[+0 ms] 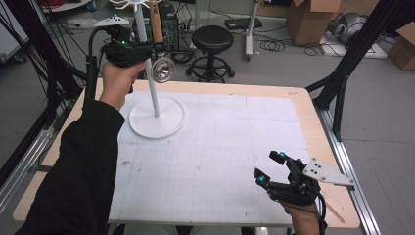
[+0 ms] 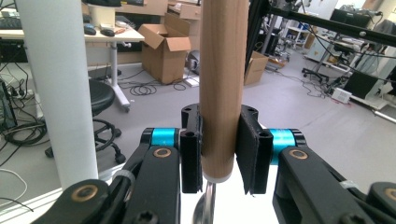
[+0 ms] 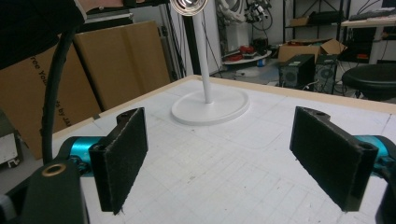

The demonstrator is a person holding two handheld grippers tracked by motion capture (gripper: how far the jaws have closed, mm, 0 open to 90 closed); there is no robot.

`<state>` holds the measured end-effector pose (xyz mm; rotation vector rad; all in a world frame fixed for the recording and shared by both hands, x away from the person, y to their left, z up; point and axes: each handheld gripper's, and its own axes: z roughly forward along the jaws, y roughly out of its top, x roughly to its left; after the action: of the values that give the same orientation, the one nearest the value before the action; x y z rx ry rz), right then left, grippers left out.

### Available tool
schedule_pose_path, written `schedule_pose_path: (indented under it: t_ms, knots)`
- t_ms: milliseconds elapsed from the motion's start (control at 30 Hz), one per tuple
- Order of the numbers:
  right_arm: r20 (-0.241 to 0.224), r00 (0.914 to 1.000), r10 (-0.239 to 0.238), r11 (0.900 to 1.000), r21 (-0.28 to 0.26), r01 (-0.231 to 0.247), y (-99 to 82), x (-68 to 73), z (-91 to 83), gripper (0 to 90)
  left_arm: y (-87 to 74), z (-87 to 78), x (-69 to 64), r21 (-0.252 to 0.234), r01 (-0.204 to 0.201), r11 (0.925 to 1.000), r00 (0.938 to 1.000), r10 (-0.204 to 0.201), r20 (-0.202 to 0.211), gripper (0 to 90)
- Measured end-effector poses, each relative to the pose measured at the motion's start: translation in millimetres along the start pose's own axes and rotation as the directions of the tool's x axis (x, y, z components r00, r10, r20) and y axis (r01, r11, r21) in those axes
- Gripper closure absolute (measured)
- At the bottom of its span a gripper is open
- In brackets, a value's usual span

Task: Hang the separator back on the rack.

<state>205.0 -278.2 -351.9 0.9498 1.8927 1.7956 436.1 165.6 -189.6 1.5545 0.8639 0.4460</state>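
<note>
stand [image 1: 156, 117]: table's [image 1: 274, 98] far left | ladle [image 1: 162, 68]: beside its pole, seemingly touching | right claw [image 1: 269, 167]: near right

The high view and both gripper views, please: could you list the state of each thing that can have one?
Left gripper: shut on the wooden handle, raised beside the pole.
Wooden handle: upright, clamped near its lower end.
Metal bowl: hanging below the handle, off the table.
White stand: upright on the table.
Right gripper: open, holding nothing, low over the table.
</note>
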Motion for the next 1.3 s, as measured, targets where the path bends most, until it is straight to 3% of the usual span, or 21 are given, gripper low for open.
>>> schedule_pose_path:
  t_ms: [133, 333, 400, 433, 567, 700, 767, 967, 1100, 1233, 1300]
  knots:
    - [0.0, 0.9999, 0.01, 0.9999, 0.001, -0.01, -0.2, 0.0, -1.8, 18.1, -2.4, 1.3, 2.0, 0.024, 0.001, 0.9997, 0.9996, -0.001, -0.027, 72.4]
    - [0.006, 0.9999, 0.01, 0.9999, -0.006, -0.01, -0.4, -1.4, -4.1, 18.0, -8.4, -1.5, 1.5, 0.005, 0.008, 1.0, 0.9983, -0.008, -0.057, 72.1]
    - [0.011, 0.9999, 0.011, 0.9999, -0.003, -0.011, -1.2, -2.0, -4.2, 18.1, -11.4, -4.6, 0.5, 0.004, 0.0, 1.0, 0.9971, 0.001, -0.076, 69.5]
    - [0.016, 0.9998, 0.013, 0.9999, -0.001, -0.013, -1.8, -2.5, -4.1, 18.0, -13.5, -6.5, 0.0, 0.007, 0.001, 1.0, 0.9961, -0.001, -0.088, 56.5]
    - [0.024, 0.9997, 0.007, 1.0, 0.004, -0.008, -2.2, -2.6, -4.0, 18.0, -27.8, -21.5, 0.1, -0.016, -0.008, 0.9998, 0.995, 0.006, -0.099, 51.2]
    - [0.03, 0.9995, 0.011, 0.9999, 0.002, -0.011, -3.9, -1.9, -5.4, 18.0, -47.5, -42.1, -3.4, -0.028, 0.002, 0.9996, 0.9989, -0.004, -0.047, 44.8]
    - [0.035, 0.9994, 0.0, 1.0, 0.001, 0.0, -3.6, 0.0, -5.6, 18.0, -58.7, -52.3, -7.4, -0.039, 0.0, 0.9992, 0.9999, 0.0, -0.011, 36.8]
    - [0.063, 0.9977, -0.024, 0.9996, 0.018, 0.023, -5.0, 0.9, -3.9, 18.0, -92.3, -80.6, -20.8, -0.093, -0.026, 0.9953, 0.9981, 0.031, 0.054, 23.2]
    - [0.077, 0.9958, -0.049, 0.9986, 0.026, 0.047, -7.9, -1.0, -3.5, 18.1, -122.1, -95.0, -28.3, -0.129, -0.065, 0.9895, 0.9961, 0.072, 0.051, 17.4]
    - [0.089, 0.9942, -0.06, 0.9976, 0.04, 0.057, -11.0, -3.6, -3.4, 18.0, -156.4, -104.9, -33.3, -0.118, -0.111, 0.9868, 0.9914, 0.118, 0.056, 17.5]
    - [0.098, 0.9933, -0.061, 0.9974, 0.046, 0.056, -12.2, -4.6, -2.9, 18.0, -171.4, -110.3, -34.5, -0.099, -0.106, 0.9894, 0.9906, 0.114, 0.077, 17.9]
